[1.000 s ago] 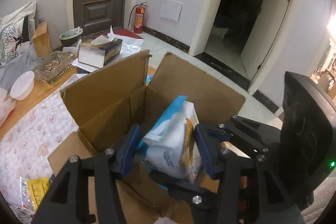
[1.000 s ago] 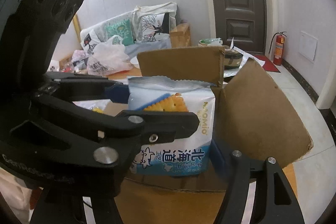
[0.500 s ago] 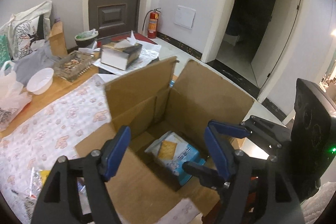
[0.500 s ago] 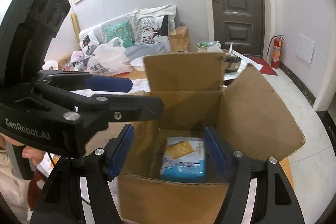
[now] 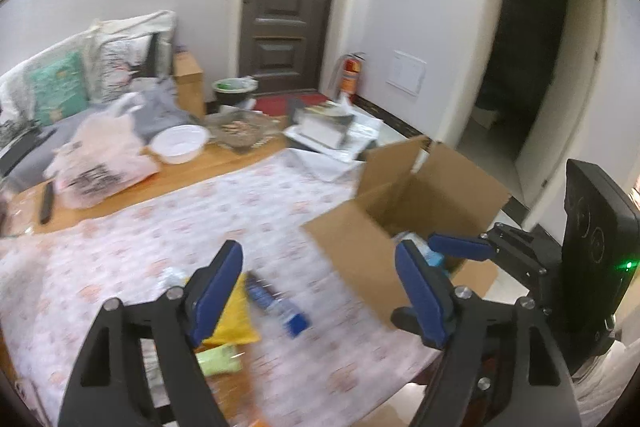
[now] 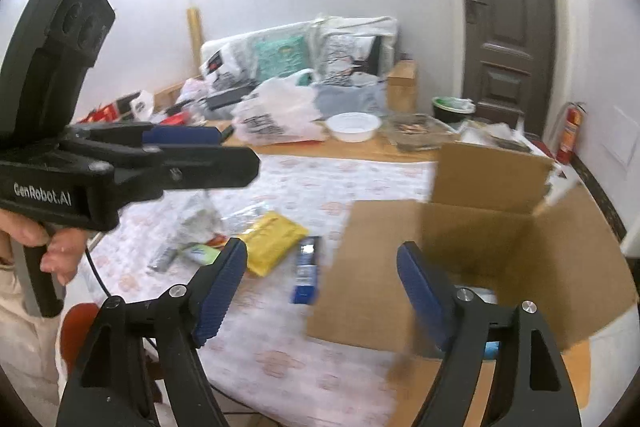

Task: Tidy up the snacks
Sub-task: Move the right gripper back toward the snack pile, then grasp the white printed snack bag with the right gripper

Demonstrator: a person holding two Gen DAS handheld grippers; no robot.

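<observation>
Hanging over the table, the left gripper [image 5: 320, 287] has its two blue fingers apart, and nothing is between them. Its jaws have just been opening wider. In the left wrist view it fills the bottom of the frame. Just past its fingers, low in the middle, lie a yellow snack bag [image 5: 232, 315], a blue snack pack [image 5: 280, 305] and a little green pack [image 5: 220, 359]. They rest on the flowery tablecloth [image 5: 180, 219], and they look blurry.

The cardboard box [image 5: 360, 251] sits at the right of that frame with its flaps up. A bit of a blue and white cracker bag [image 5: 428, 255] peeks out from inside it.

The right gripper [image 6: 320, 287] is also apart and holds nothing. Its jaws have just been opening too. In the right wrist view the box is at the lower right, and the right blue finger is in front of the box wall. The yellow bag and blue pack lie in the middle of the frame, left of the box.

A hand [image 6: 44, 247] at the left edge holds the handle of the left gripper. A white bowl [image 6: 352, 127] and a plastic shopping bag [image 6: 276, 115] sit farther back on the wooden table [image 6: 304, 149].
</observation>
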